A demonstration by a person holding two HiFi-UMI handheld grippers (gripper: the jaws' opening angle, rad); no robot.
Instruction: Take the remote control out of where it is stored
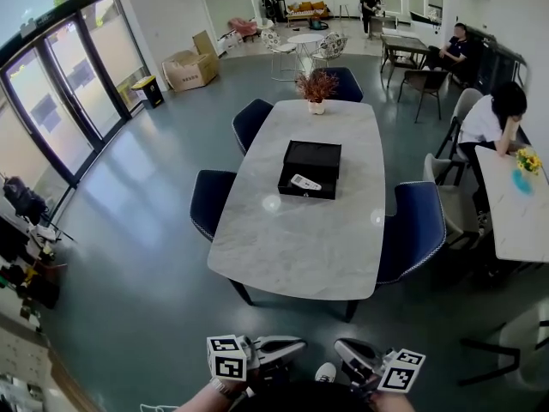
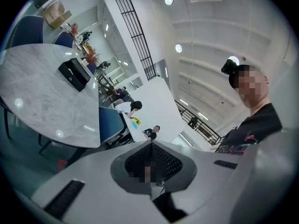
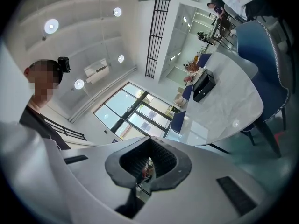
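Both grippers hang low and close to the person's body, short of the counter [image 1: 292, 247]. The left gripper [image 1: 294, 344] is clenched on nothing, its dark pads pressed together in the left gripper view. The right gripper [image 1: 342, 348] is also closed tight and empty, just beside it.

Bare grey floor and the rounded near edge of the pale marble counter lie ahead of the grippers. A dark blue chair [image 1: 212, 202] stands ahead and to the left of them, tucked against the counter's side. Another blue chair [image 1: 415, 221] stands ahead and to the right, and two more sit at the far end. A potted plant [image 1: 316, 87] with reddish dry foliage stands at that far end, well beyond everything else on the counter. Off to the right a person in a white top [image 1: 491, 117] sits at a second table with yellow flowers [image 1: 527, 160] on it. Cardboard boxes [image 1: 192, 68] stand far off to the left by the glass doors.

The remote control [image 1: 305, 182] is well ahead of both grippers, near the counter's middle. It rests in the black box [image 1: 312, 156], on the half nearer the grippers. It is a slim, whitish bar lying at a slant, bright against the black. Its buttons are too small to make out. Nothing on the counter stands between the grippers and the box.
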